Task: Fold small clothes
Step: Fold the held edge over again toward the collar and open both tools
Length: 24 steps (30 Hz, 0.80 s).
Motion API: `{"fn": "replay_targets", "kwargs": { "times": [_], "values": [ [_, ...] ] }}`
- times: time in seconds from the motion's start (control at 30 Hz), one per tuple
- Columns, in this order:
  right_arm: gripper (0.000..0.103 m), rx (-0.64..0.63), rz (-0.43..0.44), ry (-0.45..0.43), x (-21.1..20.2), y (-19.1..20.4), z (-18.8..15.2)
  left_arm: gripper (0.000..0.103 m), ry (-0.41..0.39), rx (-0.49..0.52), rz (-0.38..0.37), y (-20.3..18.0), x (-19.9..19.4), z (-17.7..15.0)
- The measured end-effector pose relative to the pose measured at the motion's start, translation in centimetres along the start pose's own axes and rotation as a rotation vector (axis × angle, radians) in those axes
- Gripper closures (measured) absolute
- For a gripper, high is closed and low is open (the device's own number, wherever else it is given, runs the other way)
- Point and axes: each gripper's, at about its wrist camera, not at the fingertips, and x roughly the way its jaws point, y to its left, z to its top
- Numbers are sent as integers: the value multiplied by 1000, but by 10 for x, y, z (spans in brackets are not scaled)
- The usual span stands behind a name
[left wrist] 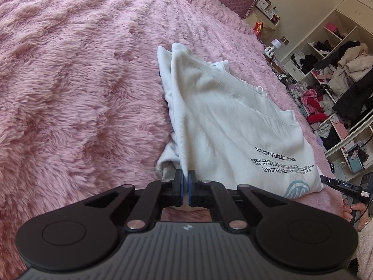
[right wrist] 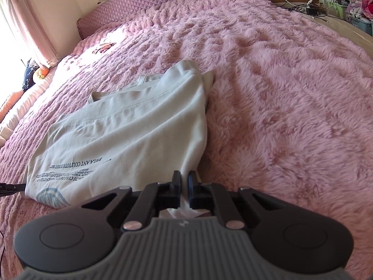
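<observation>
With the white printed cotton T-shirt [left wrist: 223, 116] lying partly folded on the shaggy pink bedspread [left wrist: 70, 81], the left gripper [left wrist: 185, 182] and right gripper [right wrist: 184, 183] were each clenched on a near hem corner, so the next fold apparently required lifting both corners together.

Bright daylight from a window [right wrist: 9, 11], soft shadows, strong fisheye bending at edges.
</observation>
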Motion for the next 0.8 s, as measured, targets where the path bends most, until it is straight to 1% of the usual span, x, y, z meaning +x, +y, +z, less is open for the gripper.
{"fn": "replay_targets", "kwargs": {
  "times": [0.07,0.17,0.2,0.27,0.37,0.43,0.47,0.53,0.6,0.67,0.73,0.8],
  "values": [
    [103,6,-2,-6,-2,0,0,100,1,-15,-7,1,1,2],
    [103,13,-2,-23,-8,1,-1,100,-23,-38,-54,3,-6,3],
    [103,15,0,-30,-11,0,0,101,-33,-36,-62,2,-9,3],
    [103,20,7,-45,-20,-1,-1,101,-65,-19,-46,1,-19,3],
    [103,16,20,-62,-35,0,-4,101,-77,-27,-81,2,-31,1],
    [103,15,32,-74,-45,1,-7,101,-78,-15,-95,-1,-38,-1],
    [103,15,38,-76,-49,2,-9,101,-73,-9,-92,-2,-39,-2],
    [103,0,25,-70,-52,3,-14,101,-52,4,-72,-3,-37,-4],
    [103,6,1,-44,-45,-2,-19,101,-17,-1,-25,2,-28,-7],
    [103,44,-15,-8,-31,-13,-26,101,36,-16,10,11,-11,-10],
    [103,76,-27,9,-18,-22,-30,100,61,-51,20,18,3,-11],
    [103,103,-25,11,-11,-28,-33,100,71,-60,20,21,7,-10]
  ]
}}
